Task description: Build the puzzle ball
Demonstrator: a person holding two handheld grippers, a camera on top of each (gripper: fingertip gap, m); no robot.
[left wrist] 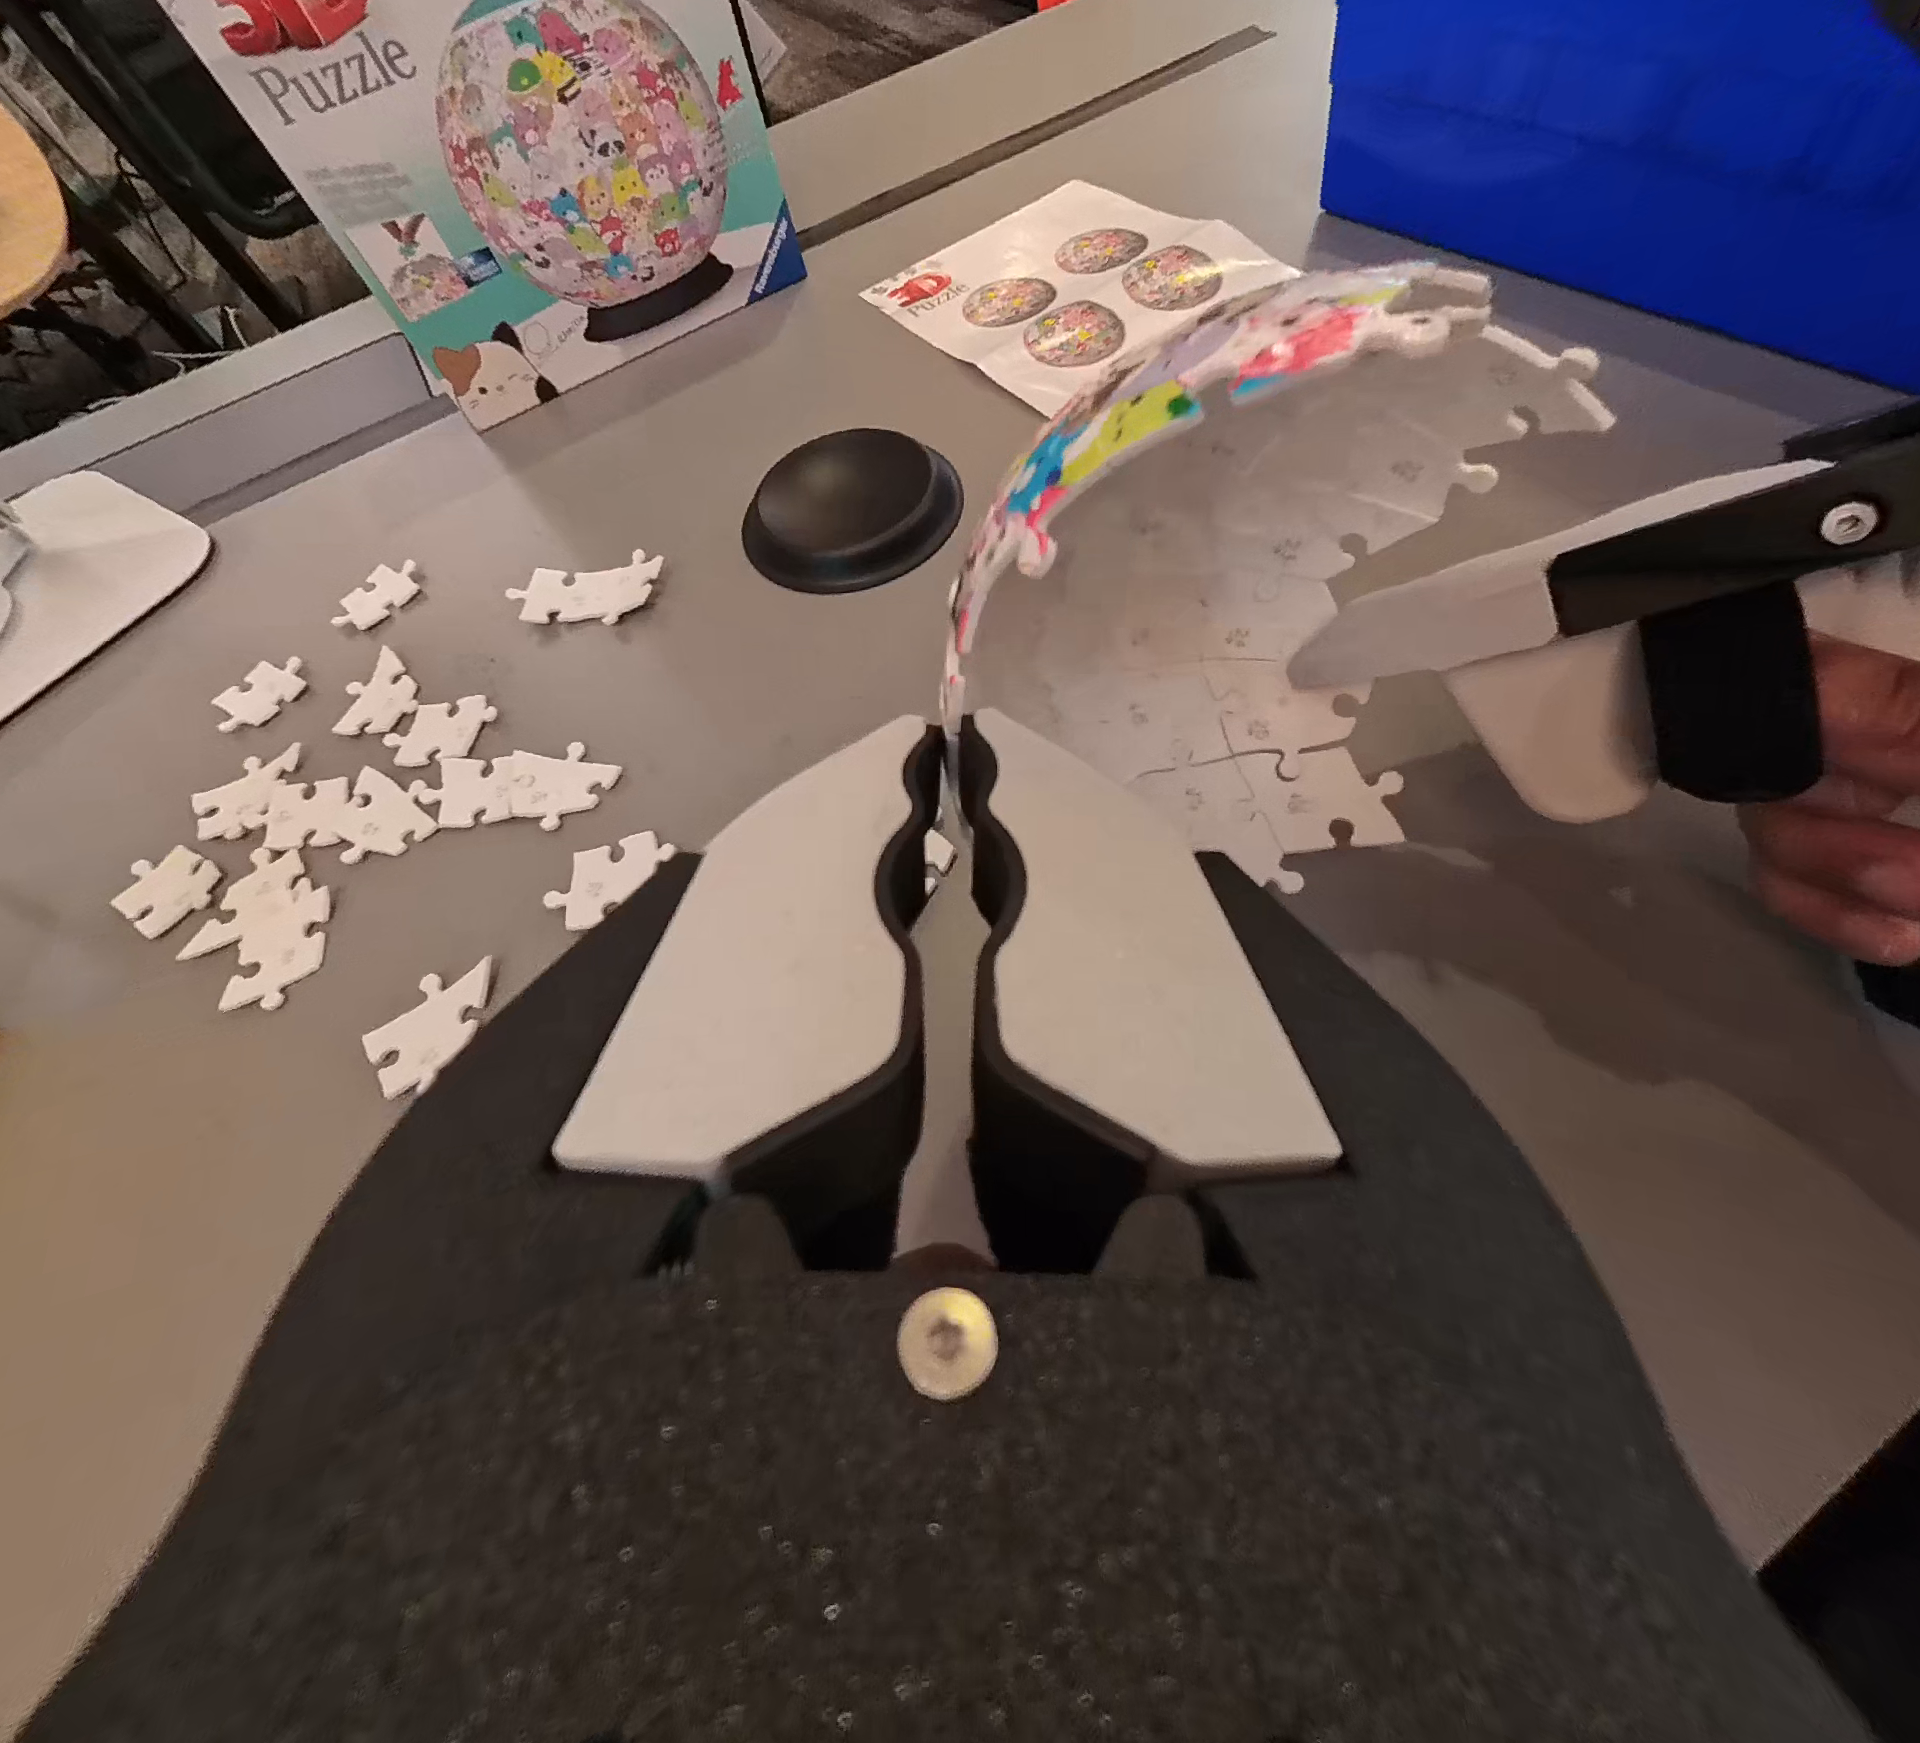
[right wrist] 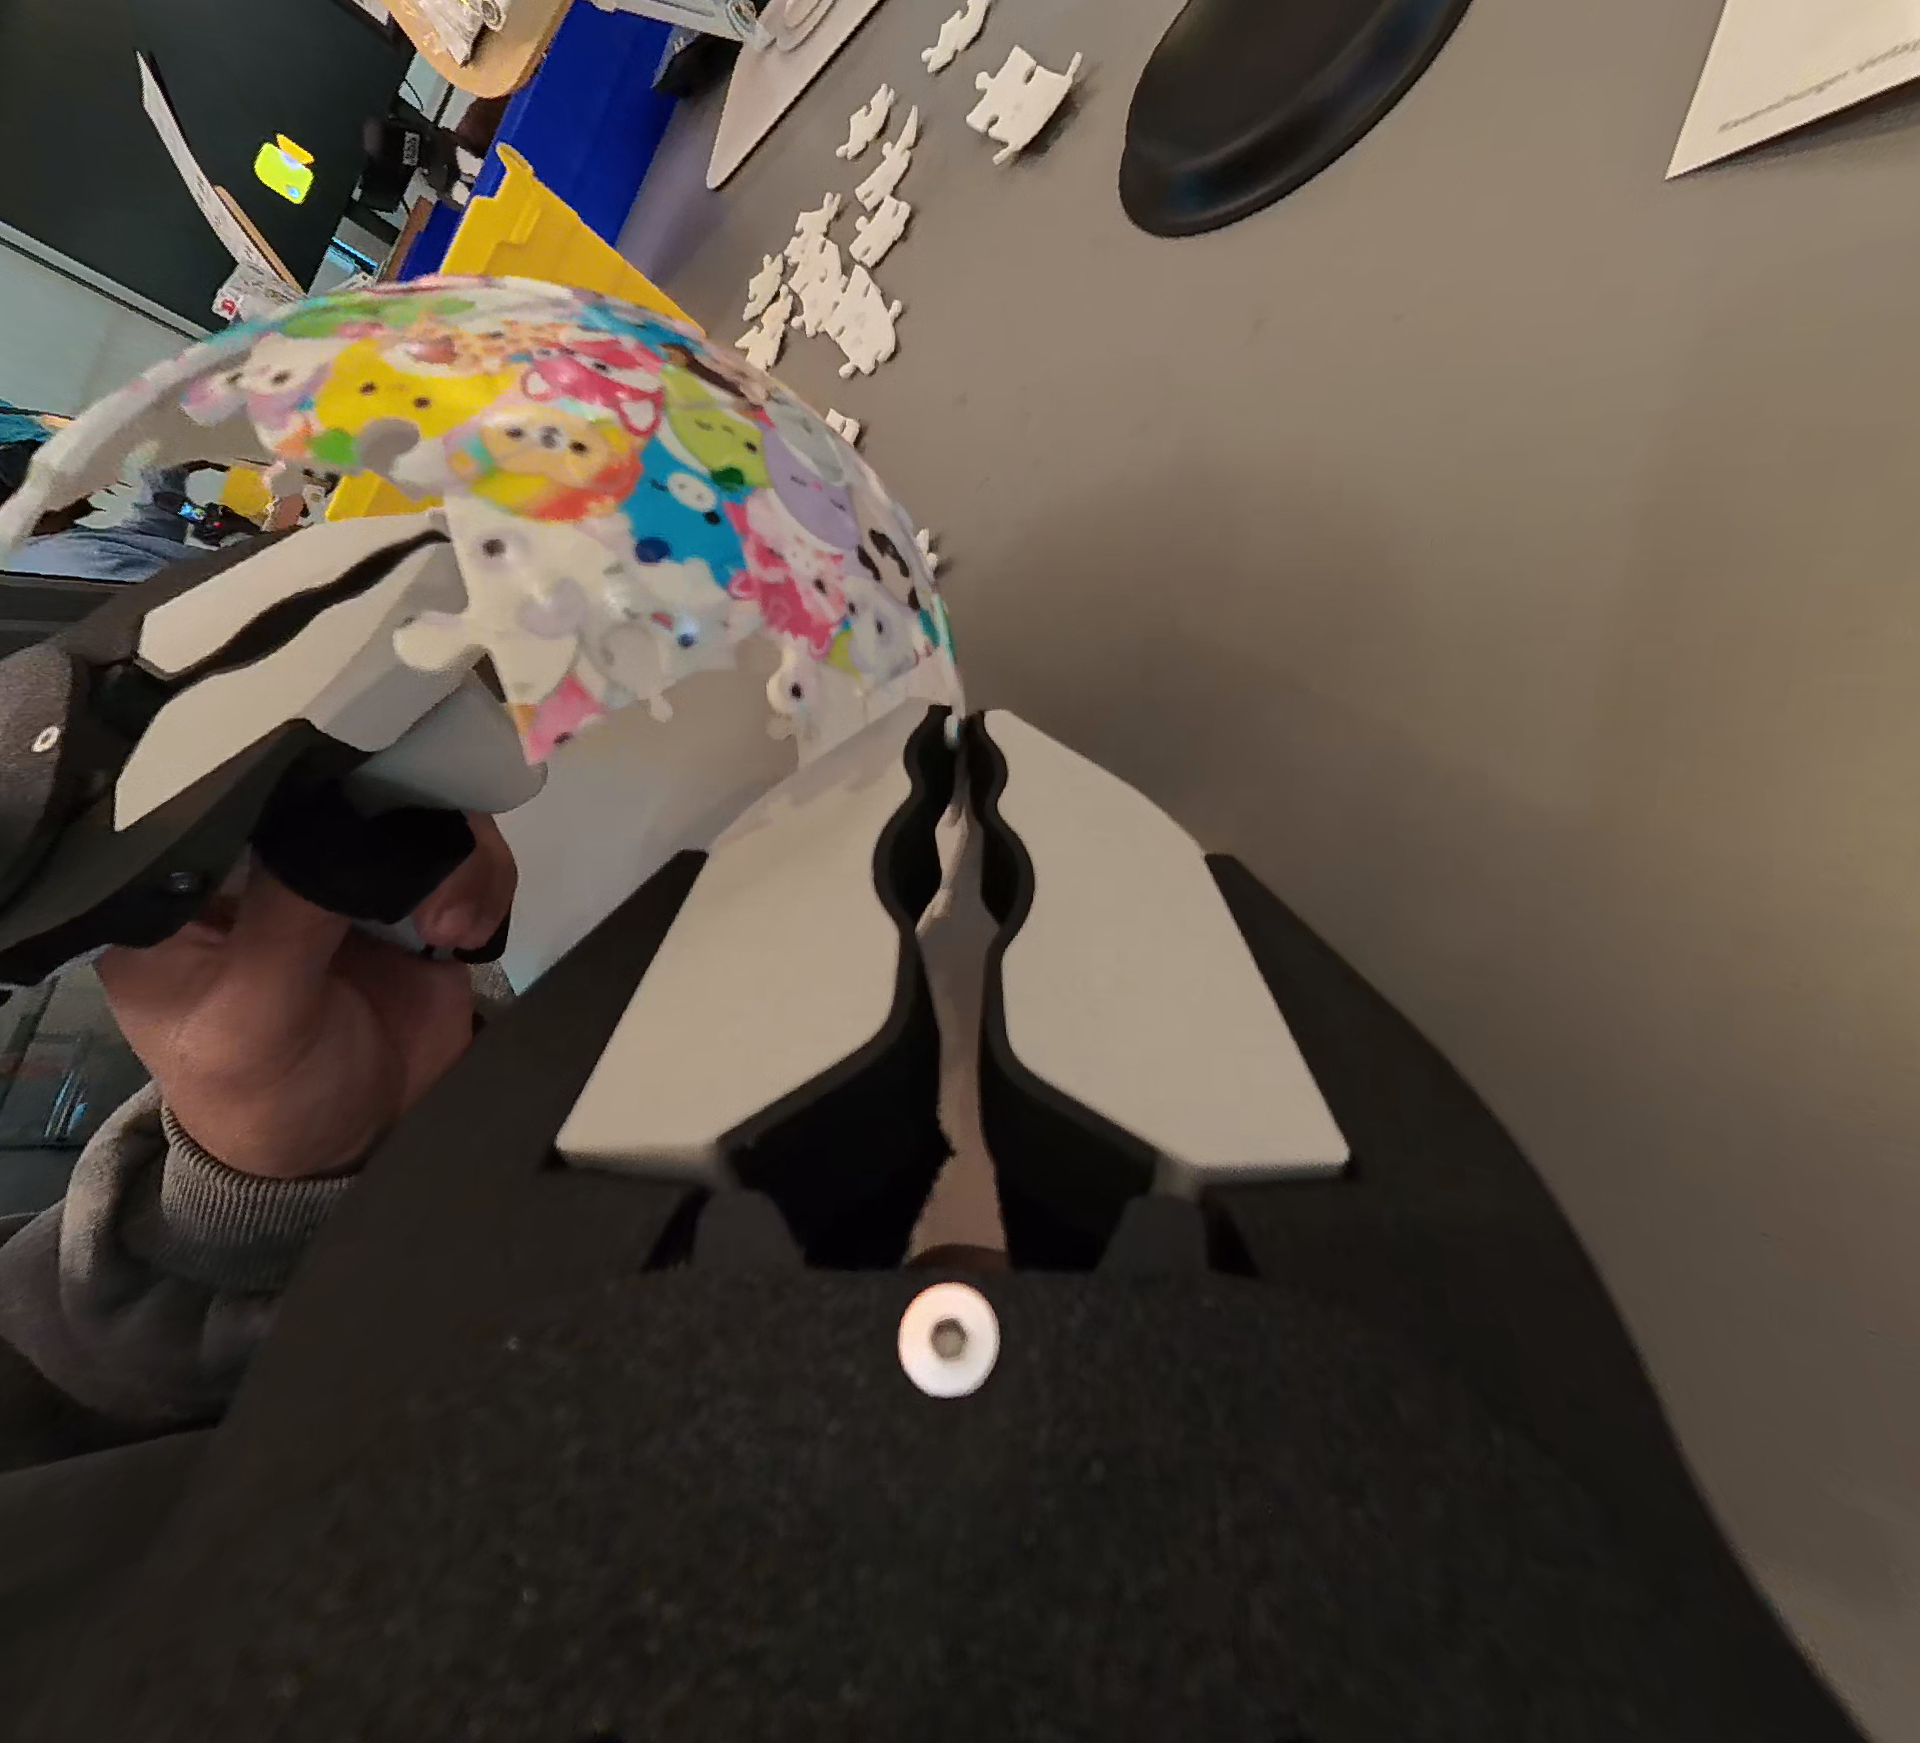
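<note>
A half-built puzzle ball shell (left wrist: 1195,571), colourful outside and white inside, is held tilted above the grey table (left wrist: 727,654). My left gripper (left wrist: 954,753) is shut on its lower left rim. My right gripper (right wrist: 961,737) is shut on the shell's (right wrist: 644,488) opposite edge; in the left wrist view it reaches in from the right (left wrist: 1314,667). The left gripper shows in the right wrist view (right wrist: 436,623), partly behind the shell. Several loose pieces (left wrist: 364,810) lie white side up on the table's left, also in the right wrist view (right wrist: 842,280).
A black round stand (left wrist: 852,509) (right wrist: 1309,46) sits mid-table. The puzzle box (left wrist: 468,114) stands behind it, with a leaflet (left wrist: 1081,291) to the right. A blue bin (left wrist: 1642,62) fills the far right. A white pad (left wrist: 94,571) lies at the left edge. There is about 10 cm between the tips of the two grippers.
</note>
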